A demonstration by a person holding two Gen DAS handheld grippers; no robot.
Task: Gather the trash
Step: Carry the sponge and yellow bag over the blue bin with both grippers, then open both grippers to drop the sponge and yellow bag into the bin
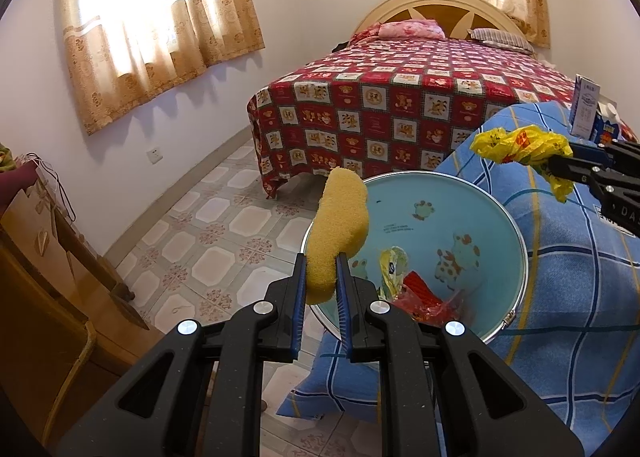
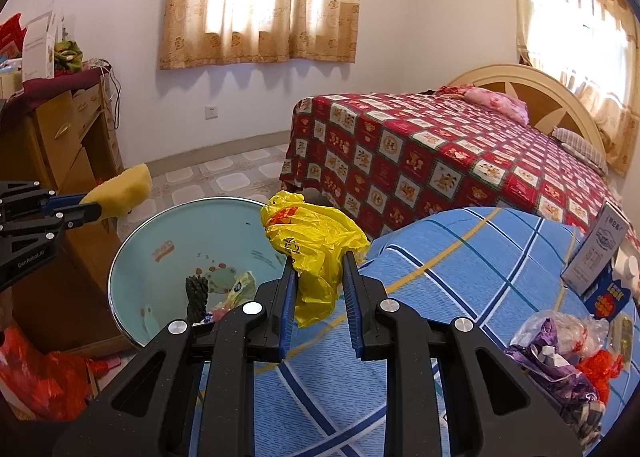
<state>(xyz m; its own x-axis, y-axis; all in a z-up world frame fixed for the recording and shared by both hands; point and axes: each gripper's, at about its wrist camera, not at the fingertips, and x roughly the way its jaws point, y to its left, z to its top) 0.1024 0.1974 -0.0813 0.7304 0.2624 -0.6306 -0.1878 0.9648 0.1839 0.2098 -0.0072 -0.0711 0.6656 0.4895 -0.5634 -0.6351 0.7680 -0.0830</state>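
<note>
Your left gripper (image 1: 322,261) is clamped on a yellow sponge (image 1: 340,225), holding it over the near rim of the light-blue trash bin (image 1: 492,217). Your right gripper (image 2: 318,261) pinches a crumpled yellow plastic bag (image 2: 316,241) just beside the bin, above the blue plaid bedcover (image 2: 460,257).

Right hand-held gripper (image 2: 320,263) pinches a crumpled yellow plastic bag (image 2: 316,245) beside the pale blue bin (image 2: 132,253); left hand-held gripper (image 2: 94,209) holds a yellow sponge (image 2: 124,189), seemingly above the rim.
</note>
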